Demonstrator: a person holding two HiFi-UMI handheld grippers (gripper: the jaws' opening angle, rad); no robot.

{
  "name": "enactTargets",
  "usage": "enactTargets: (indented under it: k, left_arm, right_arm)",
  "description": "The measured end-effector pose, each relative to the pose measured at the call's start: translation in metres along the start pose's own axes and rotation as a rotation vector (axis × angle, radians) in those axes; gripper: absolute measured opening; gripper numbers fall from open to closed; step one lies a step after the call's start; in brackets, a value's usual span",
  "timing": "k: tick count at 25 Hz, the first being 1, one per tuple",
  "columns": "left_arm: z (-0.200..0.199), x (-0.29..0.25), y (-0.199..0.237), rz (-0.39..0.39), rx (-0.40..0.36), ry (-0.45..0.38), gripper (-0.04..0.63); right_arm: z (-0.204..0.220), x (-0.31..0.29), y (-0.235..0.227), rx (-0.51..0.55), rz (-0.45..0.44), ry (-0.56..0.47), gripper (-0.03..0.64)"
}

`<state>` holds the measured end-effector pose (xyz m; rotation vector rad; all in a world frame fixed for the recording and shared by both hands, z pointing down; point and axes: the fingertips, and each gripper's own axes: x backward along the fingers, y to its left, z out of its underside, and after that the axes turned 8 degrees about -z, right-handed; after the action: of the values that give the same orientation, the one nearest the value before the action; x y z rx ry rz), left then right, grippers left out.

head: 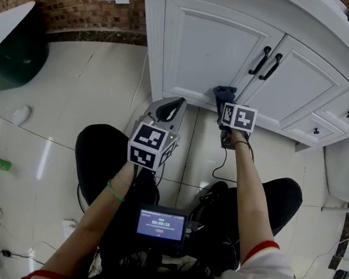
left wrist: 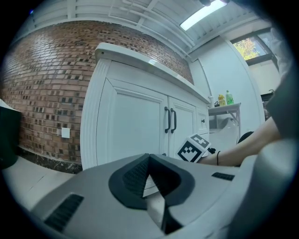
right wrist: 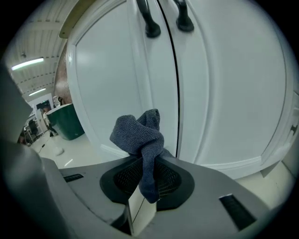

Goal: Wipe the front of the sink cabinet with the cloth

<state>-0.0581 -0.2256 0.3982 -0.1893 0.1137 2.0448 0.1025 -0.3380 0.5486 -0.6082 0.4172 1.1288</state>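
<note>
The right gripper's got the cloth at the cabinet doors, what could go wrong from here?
The dark blue knitted cloth is bunched in the right gripper, so only a small patch may meet the white cabinet door, and the jaws might scrape the paint. Wiping upward, the cloth could snag on the black bar handles.

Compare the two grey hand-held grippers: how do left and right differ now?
The right gripper is shut on a bunched dark blue-grey cloth; the left gripper is shut on nothing. The right gripper is close up to the white cabinet doors; the left gripper is held farther back. Both carry black-and-white marker cubes.
</note>
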Motion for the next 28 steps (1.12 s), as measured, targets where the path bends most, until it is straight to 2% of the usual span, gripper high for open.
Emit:
enactTargets:
  k: [8,13,16,22,28]
  left_arm:
    - [0.012,-0.009,-0.001,0.014,0.006,0.024,0.02]
    - [0.011,-0.01,-0.001,0.021,-0.012,0.028,0.02]
    - [0.003,-0.008,0.001,0.02,-0.022,0.015,0.02]
    - [-0.017,-0.003,-0.007,0.027,-0.029,-0.025,0.02]
    - [-0.027,0.004,-0.017,0.043,-0.028,-0.043,0.02]
  right_arm:
    - [0.048,-0.033,-0.02,-0.028,0.036,0.122,0.077]
    - [0.041,-0.026,-0.011,-0.052,0.026,0.108,0.077]
    - [0.003,-0.005,0.015,-0.032,-0.03,0.015,0.077]
    - [-0.118,0.079,0.069,0.023,-0.135,-0.266,0.077]
    - [-0.222,0.162,0.099,0.119,-0.149,-0.474,0.077]
